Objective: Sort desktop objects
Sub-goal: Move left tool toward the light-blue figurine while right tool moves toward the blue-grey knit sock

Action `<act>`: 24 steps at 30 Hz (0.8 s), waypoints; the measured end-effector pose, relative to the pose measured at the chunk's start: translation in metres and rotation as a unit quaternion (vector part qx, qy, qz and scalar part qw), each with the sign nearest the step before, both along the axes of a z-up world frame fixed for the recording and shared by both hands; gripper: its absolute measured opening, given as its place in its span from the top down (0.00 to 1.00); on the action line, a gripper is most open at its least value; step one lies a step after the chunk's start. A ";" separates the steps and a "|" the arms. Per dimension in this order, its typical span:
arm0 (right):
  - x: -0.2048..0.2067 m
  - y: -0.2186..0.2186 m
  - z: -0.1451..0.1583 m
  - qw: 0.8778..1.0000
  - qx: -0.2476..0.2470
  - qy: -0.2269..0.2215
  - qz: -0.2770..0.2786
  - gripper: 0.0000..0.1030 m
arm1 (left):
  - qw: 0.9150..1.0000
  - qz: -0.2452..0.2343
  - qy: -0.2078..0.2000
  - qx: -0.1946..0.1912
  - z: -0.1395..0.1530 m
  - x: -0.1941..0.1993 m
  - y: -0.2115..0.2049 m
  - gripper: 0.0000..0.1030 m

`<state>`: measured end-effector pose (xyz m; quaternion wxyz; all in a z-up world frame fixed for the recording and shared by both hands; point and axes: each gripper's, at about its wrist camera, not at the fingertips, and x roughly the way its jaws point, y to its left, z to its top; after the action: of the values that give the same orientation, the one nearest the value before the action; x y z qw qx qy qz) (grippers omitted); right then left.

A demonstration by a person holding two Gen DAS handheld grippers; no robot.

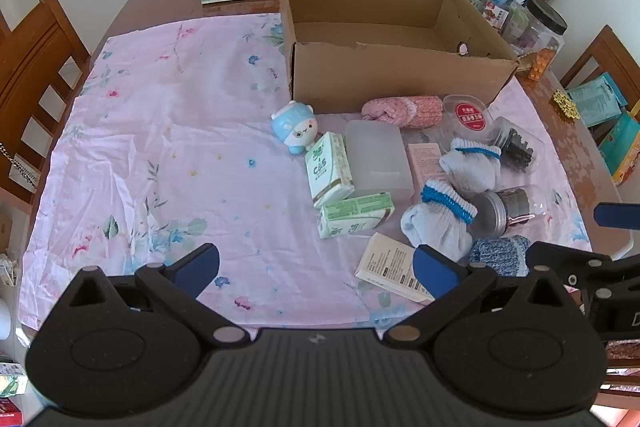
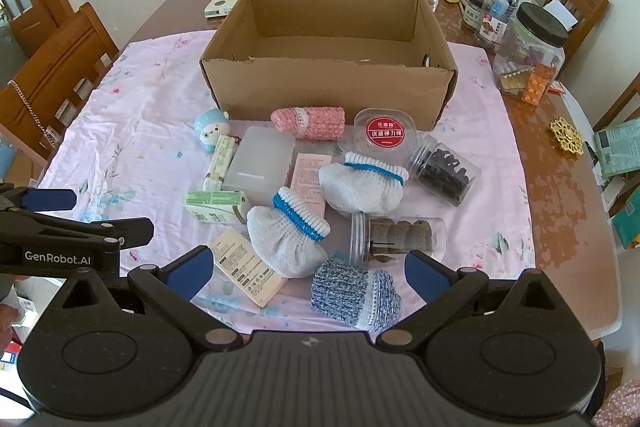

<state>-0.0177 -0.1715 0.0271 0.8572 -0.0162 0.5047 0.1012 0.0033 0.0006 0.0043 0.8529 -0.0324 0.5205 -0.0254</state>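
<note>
I have both grippers hovering at the near edge of the cloth [image 1: 168, 131], fingers spread wide and holding nothing. My left gripper [image 1: 316, 269] looks over bare cloth between its fingers; its right finger [image 1: 434, 273] overlaps the corner of a beige leaflet box [image 1: 390, 269]. Ahead and right of that finger lie two green cartons [image 1: 354, 213], a frosted case [image 1: 378, 159] and the blue toy [image 1: 294, 127].

My right gripper [image 2: 310, 273] frames a speckled blue sock [image 2: 352, 293], which sits between its fingers, nearer the right one. Just beyond it are a white sock [image 2: 286, 239] with a blue cuff and a clear jar [image 2: 396, 237] lying on its side. Farther ahead are a second white sock [image 2: 362, 185], a jar of dark clips [image 2: 444, 173], a round red-lidded tub [image 2: 386, 133] and a pink roll [image 2: 308, 123].

The cardboard box [image 2: 328, 87] stands open beyond all of these, its near wall touching the pink roll, or close to it. My left gripper shows at the left edge of the right view.
</note>
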 end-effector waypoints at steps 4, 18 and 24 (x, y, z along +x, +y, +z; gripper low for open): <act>0.001 -0.002 0.000 1.000 0.002 -0.007 0.004 0.00 | 1.000 -0.002 -0.005 0.001 0.001 0.003 -0.001 0.00; 0.010 -0.017 0.001 0.999 0.016 -0.030 0.021 0.00 | 1.000 0.003 -0.013 0.004 -0.003 0.012 -0.010 0.00; 0.016 -0.031 0.004 0.998 0.022 -0.046 0.036 0.00 | 0.999 0.003 -0.032 0.017 -0.003 0.014 -0.016 0.01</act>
<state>-0.0018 -0.2021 0.0312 0.8752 -0.0200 0.4618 0.1427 0.0178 -0.0153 0.0008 0.8698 -0.0190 0.4927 -0.0147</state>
